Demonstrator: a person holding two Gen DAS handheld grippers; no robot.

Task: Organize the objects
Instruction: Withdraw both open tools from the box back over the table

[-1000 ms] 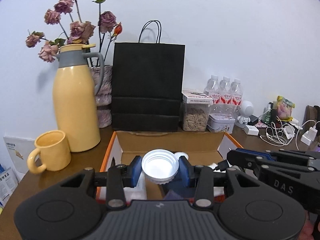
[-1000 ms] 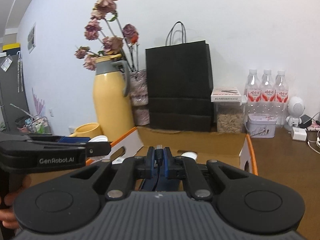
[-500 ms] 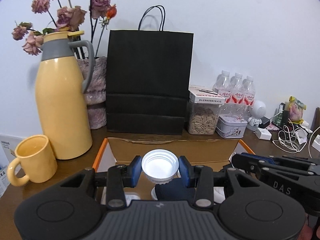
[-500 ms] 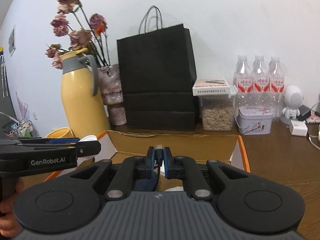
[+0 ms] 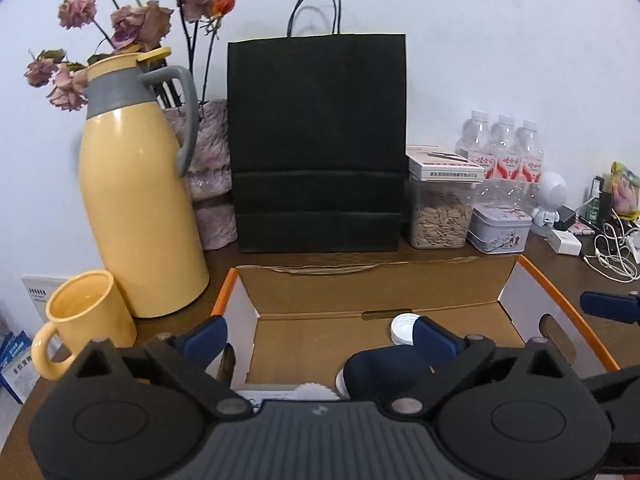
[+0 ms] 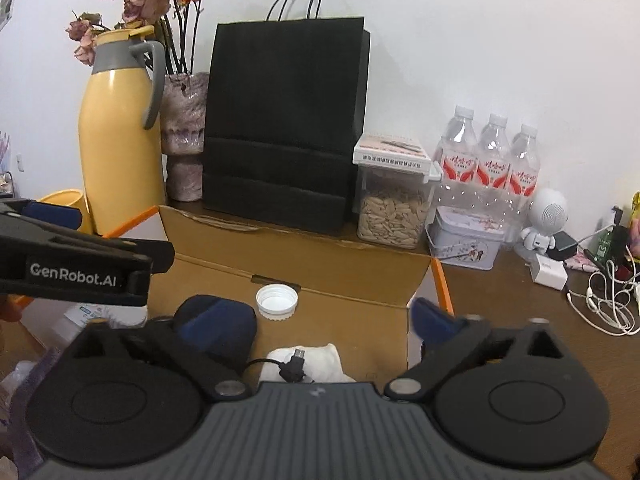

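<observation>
Since 0.5 s ago both grippers have let go: the left gripper (image 5: 320, 334) no longer pinches the white cap (image 6: 277, 301), and the right gripper (image 6: 314, 320) no longer clamps the black cable (image 6: 294, 366). Each now stands with its 2 blue-padded fingers spread wide and nothing between them.

The white cap lies open side up on the floor of the cardboard box (image 6: 304, 264), near the back wall and just beside a dark blue pouch (image 6: 218, 326). The cable's plug end rests on a white crumpled cloth (image 6: 320, 360) at the front of the box, close under the right gripper.

Both grippers are held level over the front of the box, pointing toward the back wall. The left one sits at the box's left part, its left finger (image 5: 206, 334) over the orange-edged side wall; in the right wrist view its body crosses the left edge of the picture.

Behind the box stand a yellow thermos (image 5: 136, 208), a yellow mug (image 5: 86, 320), a black paper bag (image 5: 318, 148), a jar of seeds (image 5: 440, 216) and 3 water bottles (image 6: 496, 156).
</observation>
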